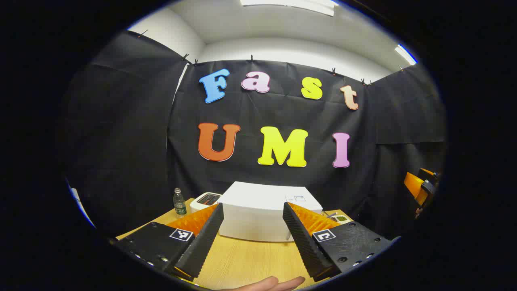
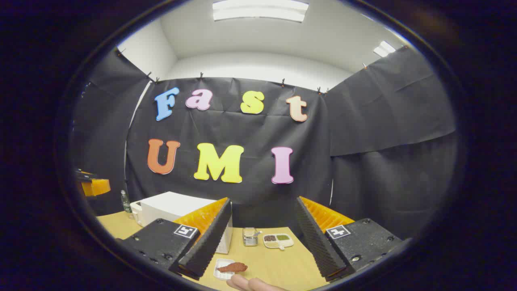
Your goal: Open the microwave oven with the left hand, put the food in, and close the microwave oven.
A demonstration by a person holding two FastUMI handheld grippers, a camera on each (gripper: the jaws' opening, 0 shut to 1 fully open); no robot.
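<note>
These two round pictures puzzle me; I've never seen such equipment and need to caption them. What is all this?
A person holds a two-finger gripper in each hand; a camera rides on each. The left gripper stands open, facing a white microwave oven on a wooden table, with a bottle beside it. The right gripper, also open, looks down on a small plate of brown food, a divided dish and a small jar. Neither gripper holds anything. Fingertips show at the bottom.
</note>
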